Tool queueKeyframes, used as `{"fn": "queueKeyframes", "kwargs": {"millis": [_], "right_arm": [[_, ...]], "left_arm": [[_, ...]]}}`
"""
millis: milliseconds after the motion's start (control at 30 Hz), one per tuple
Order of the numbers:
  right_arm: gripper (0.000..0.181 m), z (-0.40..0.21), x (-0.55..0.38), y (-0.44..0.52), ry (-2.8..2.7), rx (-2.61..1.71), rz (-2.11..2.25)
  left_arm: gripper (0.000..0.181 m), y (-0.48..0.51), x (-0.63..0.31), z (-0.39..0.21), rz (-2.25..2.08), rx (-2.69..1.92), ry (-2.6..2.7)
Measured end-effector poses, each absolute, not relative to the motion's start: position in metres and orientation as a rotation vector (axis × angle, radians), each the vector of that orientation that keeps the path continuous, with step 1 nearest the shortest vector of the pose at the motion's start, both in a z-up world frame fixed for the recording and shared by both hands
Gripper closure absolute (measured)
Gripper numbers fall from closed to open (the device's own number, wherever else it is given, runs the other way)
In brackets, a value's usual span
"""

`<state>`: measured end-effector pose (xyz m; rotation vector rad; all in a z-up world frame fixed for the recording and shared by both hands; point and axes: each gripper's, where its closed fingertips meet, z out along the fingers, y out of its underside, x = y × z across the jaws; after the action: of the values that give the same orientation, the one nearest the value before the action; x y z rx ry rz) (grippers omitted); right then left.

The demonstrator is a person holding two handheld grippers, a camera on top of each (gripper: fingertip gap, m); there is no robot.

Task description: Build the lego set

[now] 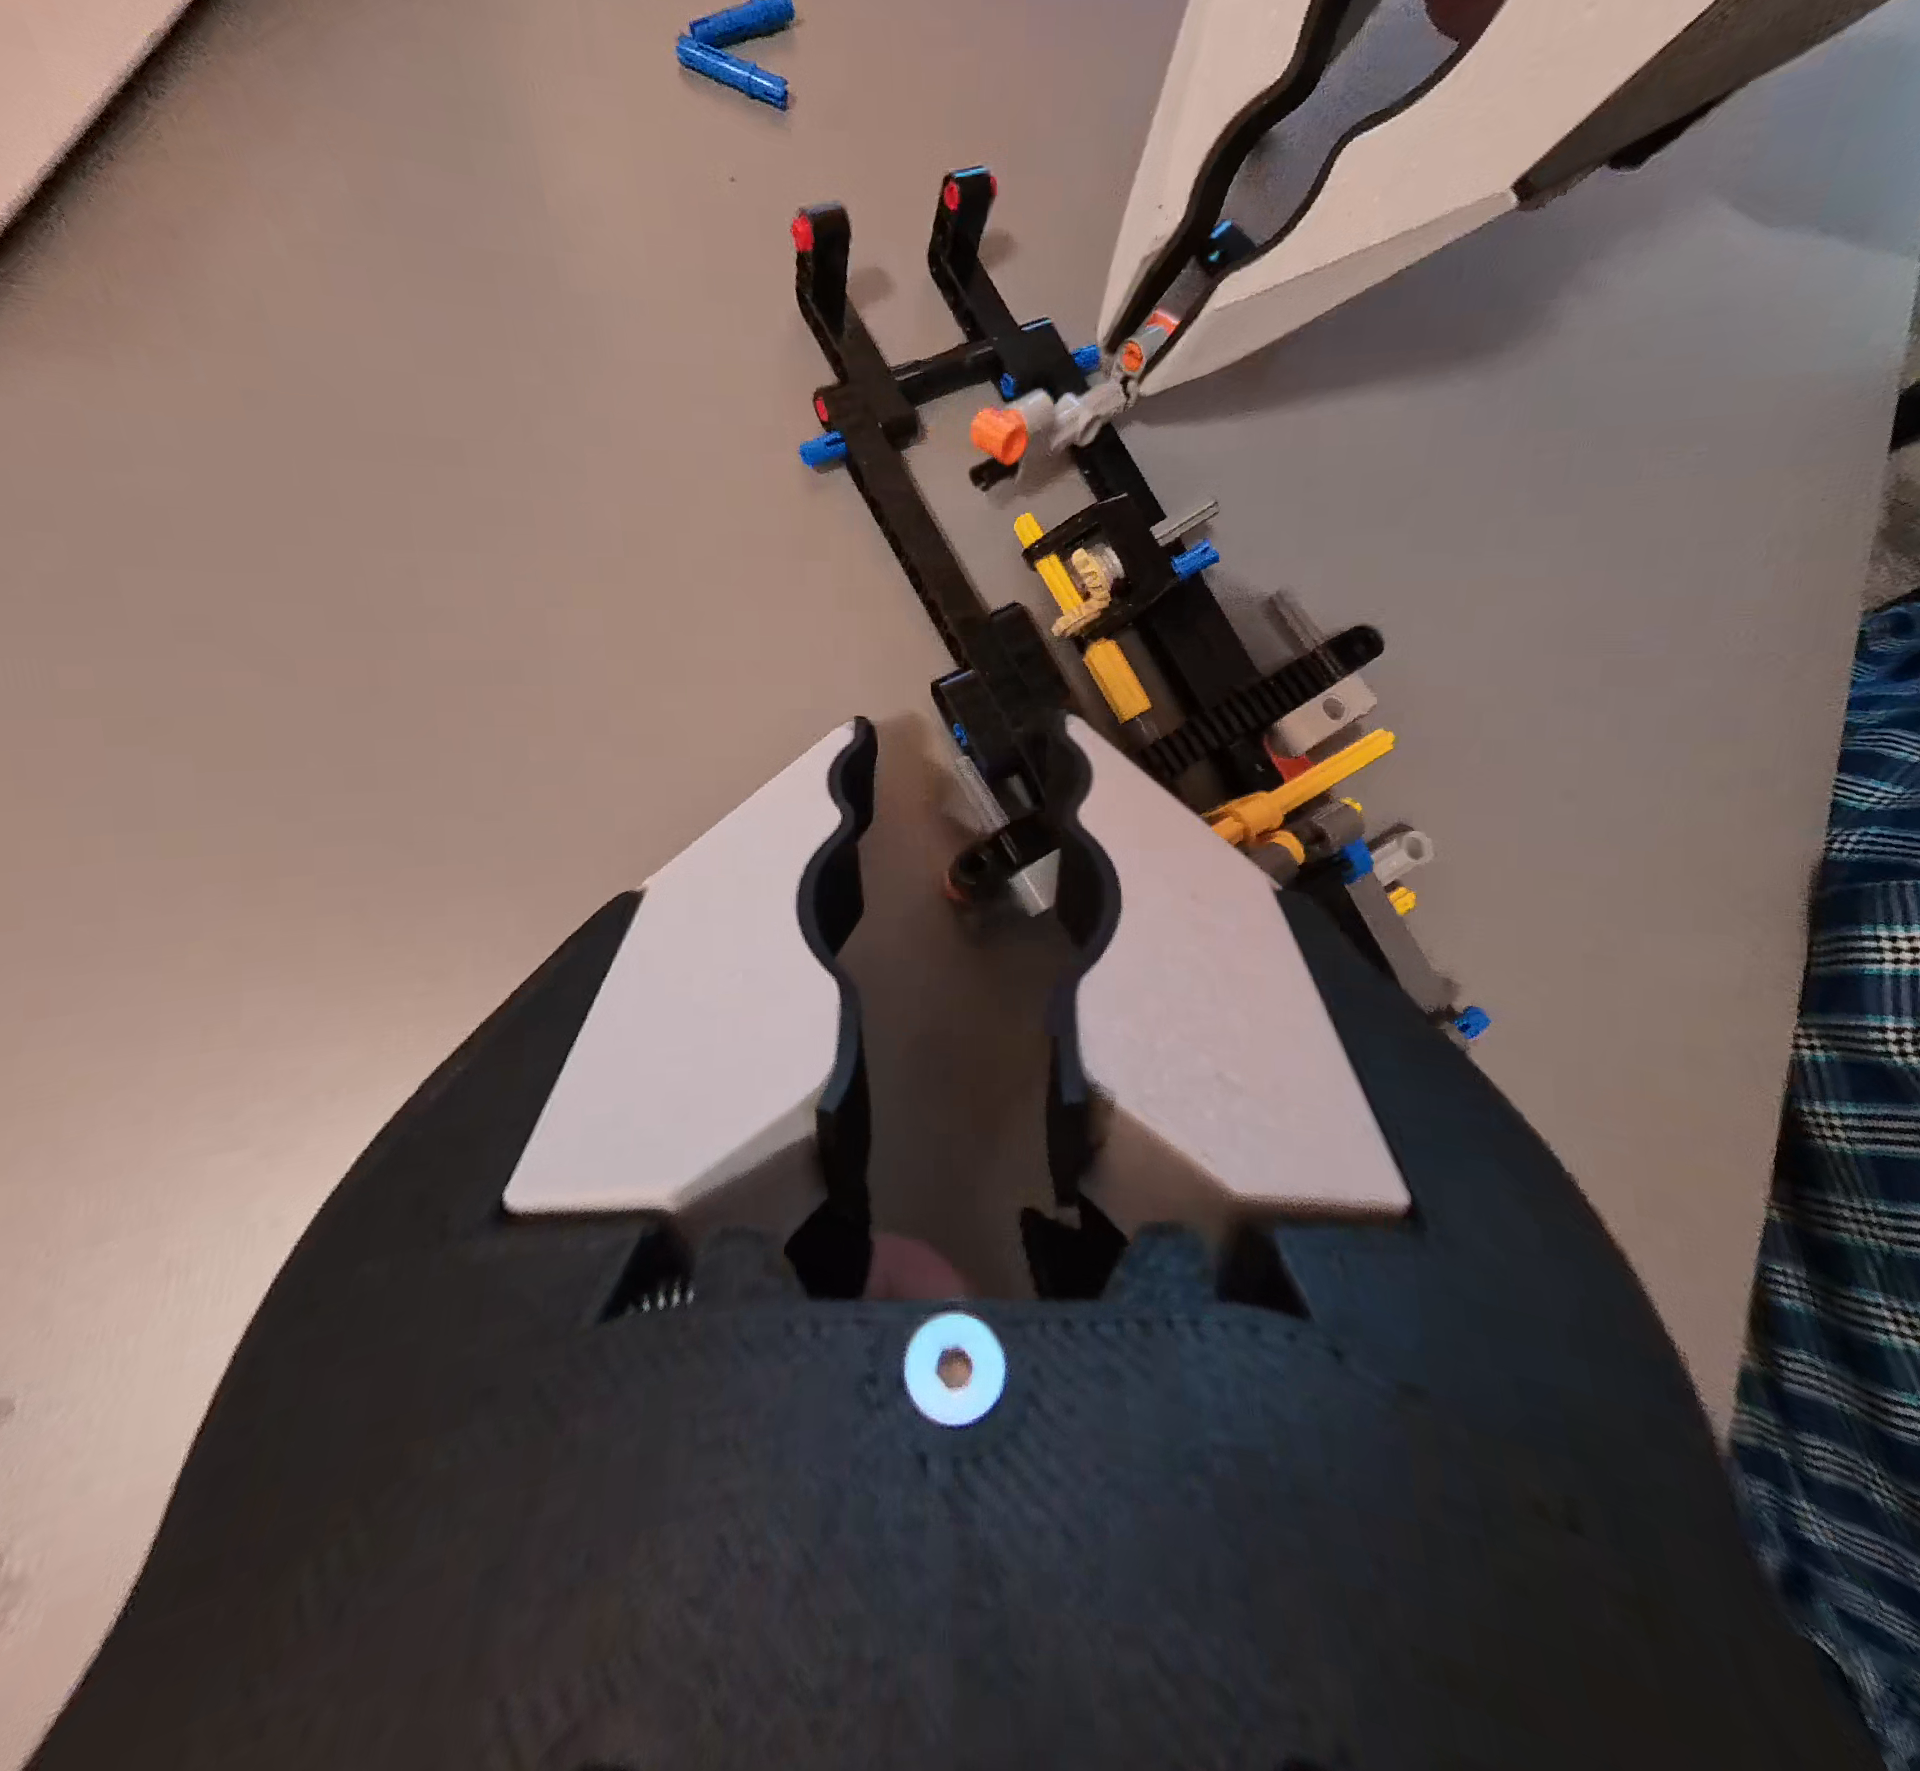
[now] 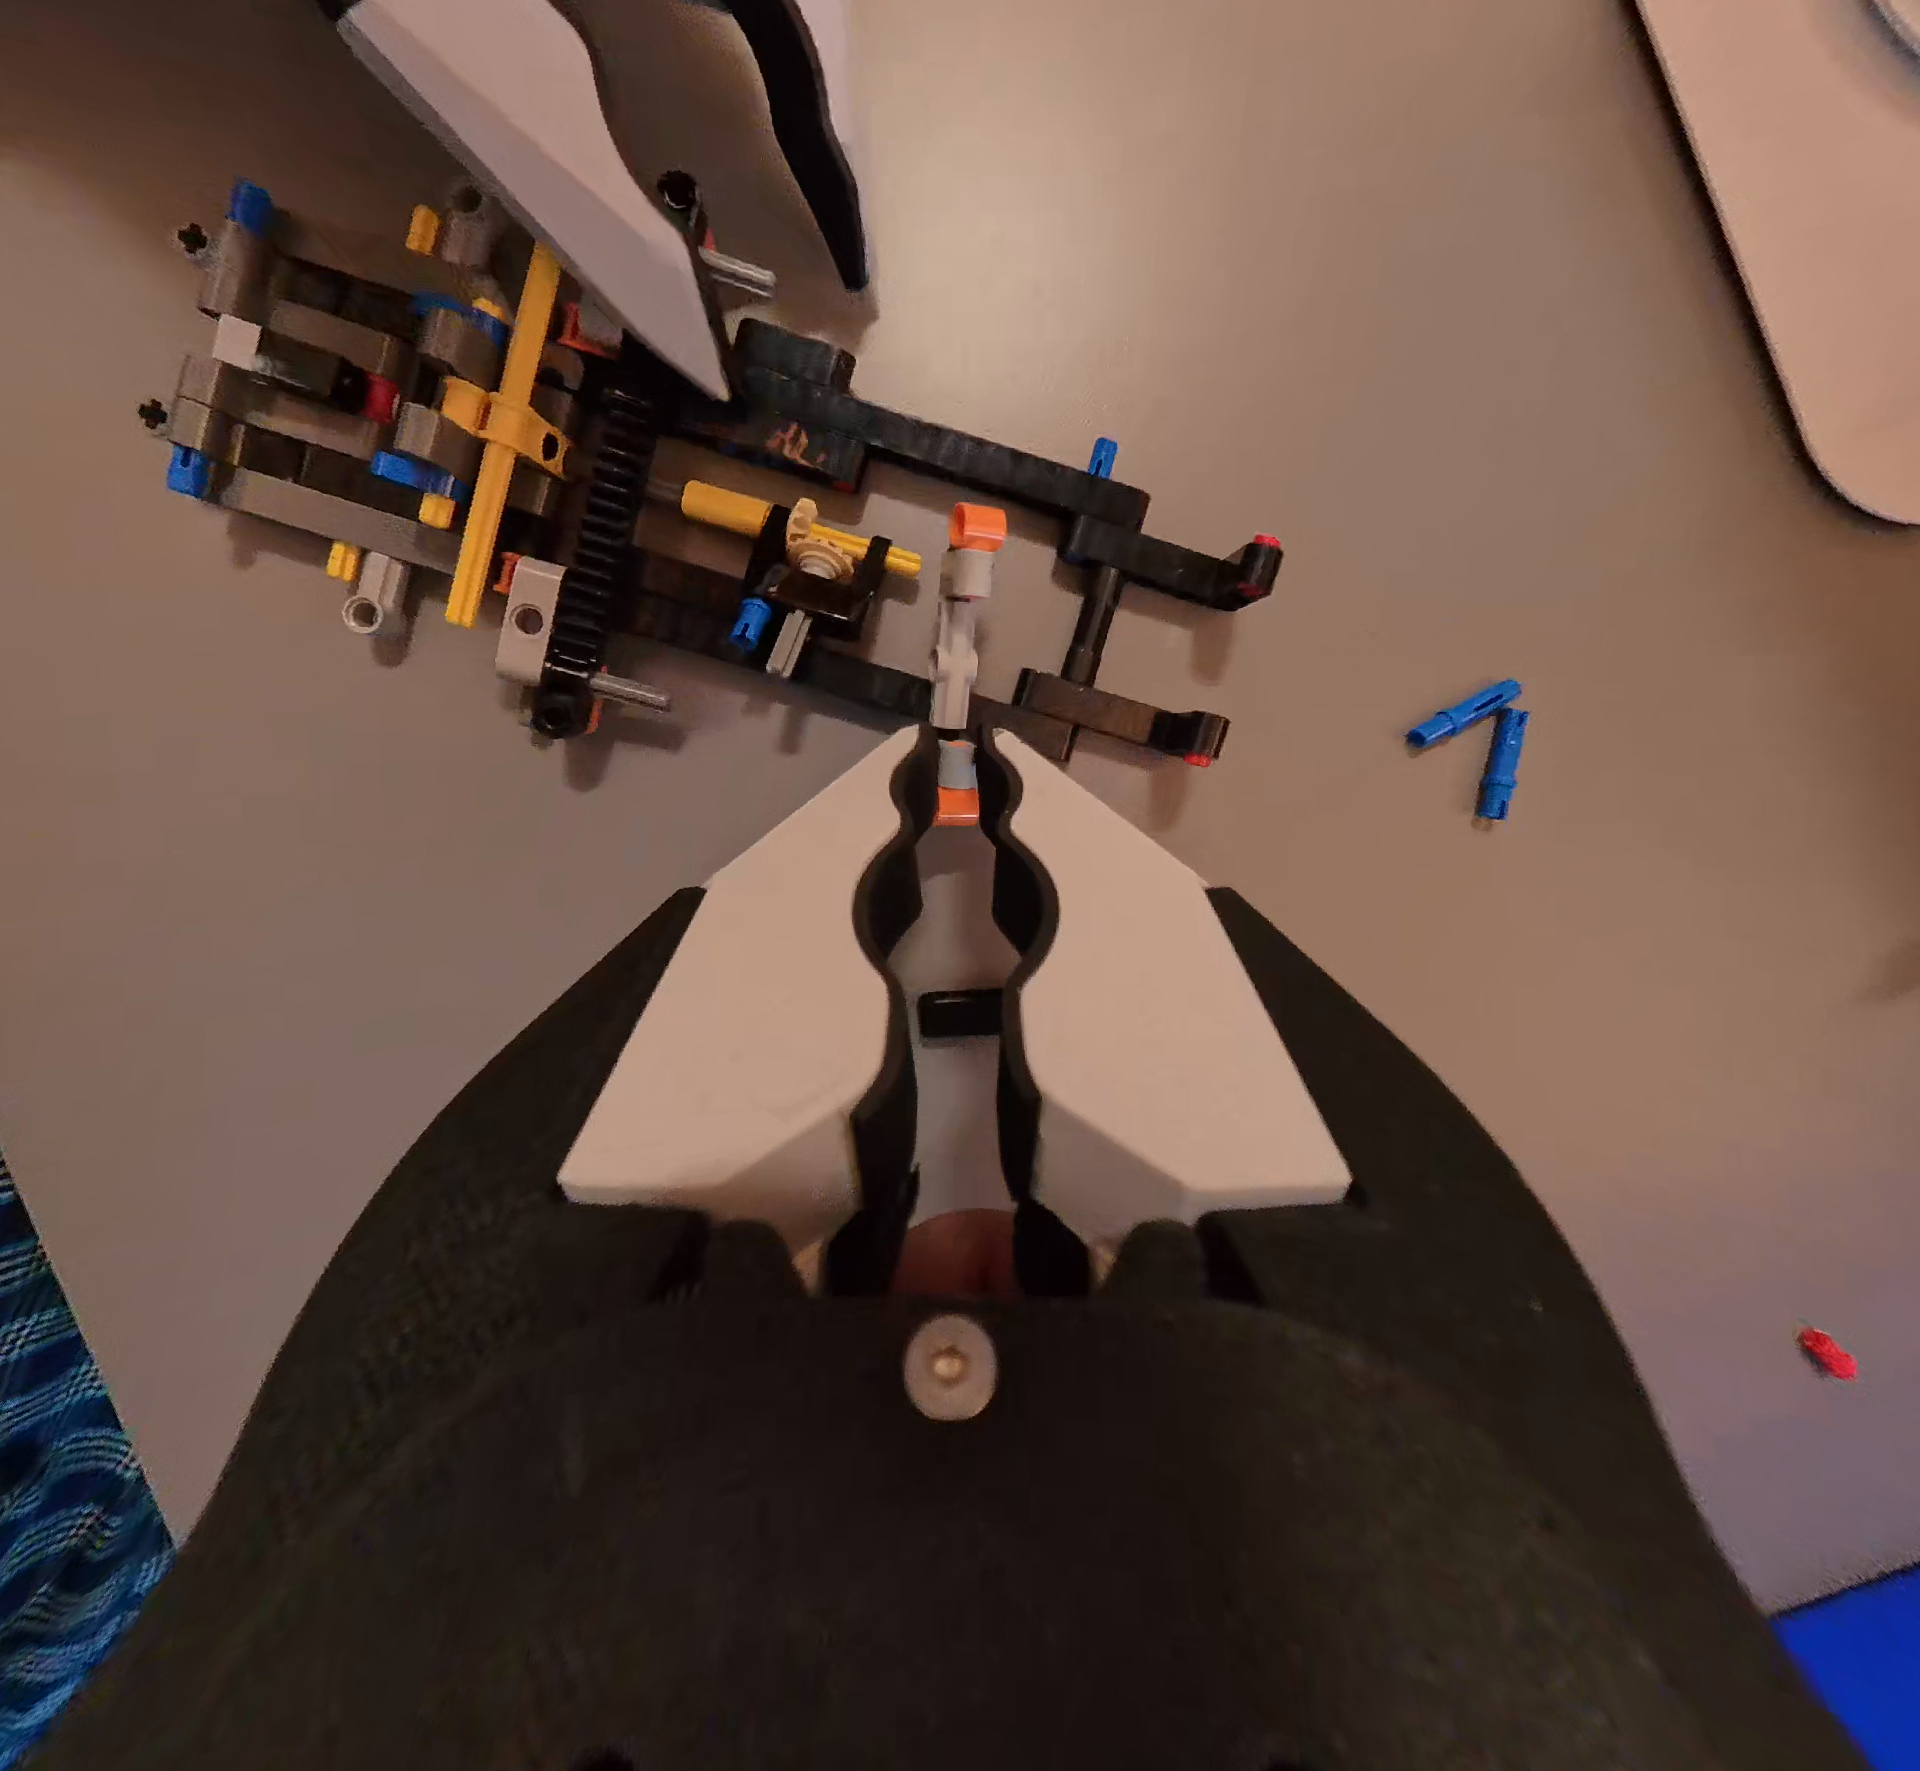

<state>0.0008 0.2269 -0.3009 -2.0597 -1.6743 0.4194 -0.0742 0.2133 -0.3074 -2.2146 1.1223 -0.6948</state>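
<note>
Here, the half-built lego chassis (image 2: 727, 516) lies flat on the pale grey bench (image 2: 1299, 215), a long black-beamed frame that runs across the middle of the right wrist view and slants from upper centre to lower right in the left wrist view (image 1: 1039, 578). It carries a black toothed rack (image 2: 608, 516), yellow axles (image 2: 499, 474), blue pins and grey blocks at its crowded end.

The right claw (image 2: 954, 745) is pinched nearly closed on the near end of a grey-and-orange shaft piece (image 2: 961, 620); the shaft's far orange cap sits inside the frame, between the two black side beams. In the left wrist view the same claw (image 1: 1127, 371) reaches in from the upper right, its tips at that shaft.

The left claw (image 1: 966, 755) stands partly open over the frame's cluttered end, one finger pressed against a black beam and a curved black link (image 1: 997, 854) lying in the gap; nothing is clamped between the fingers. From the right wrist view it (image 2: 790, 339) comes down from the upper left.

Two loose blue pins (image 2: 1470, 745) lie in a V at the right of the right wrist view, well apart from the chassis, and a small red piece (image 2: 1827, 1354) lies at lower right. A pale flat object (image 2: 1766, 163) fills the upper right corner. Plaid blue cloth (image 1: 1860, 1098) shows along the right edge of the left wrist view. I see no legible writing or brand marks anywhere.
</note>
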Motion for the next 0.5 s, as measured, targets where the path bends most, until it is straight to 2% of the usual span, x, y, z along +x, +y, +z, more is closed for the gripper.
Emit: {"fn": "queueKeyframes", "kwargs": {"millis": [500], "right_arm": [[0.177, -0.303, 0.002, 0.226, -1.597, -2.039, 0.460]], "left_arm": [[0.144, 0.207, -0.058, -0.304, -1.039, -2.258, 1.042]]}}
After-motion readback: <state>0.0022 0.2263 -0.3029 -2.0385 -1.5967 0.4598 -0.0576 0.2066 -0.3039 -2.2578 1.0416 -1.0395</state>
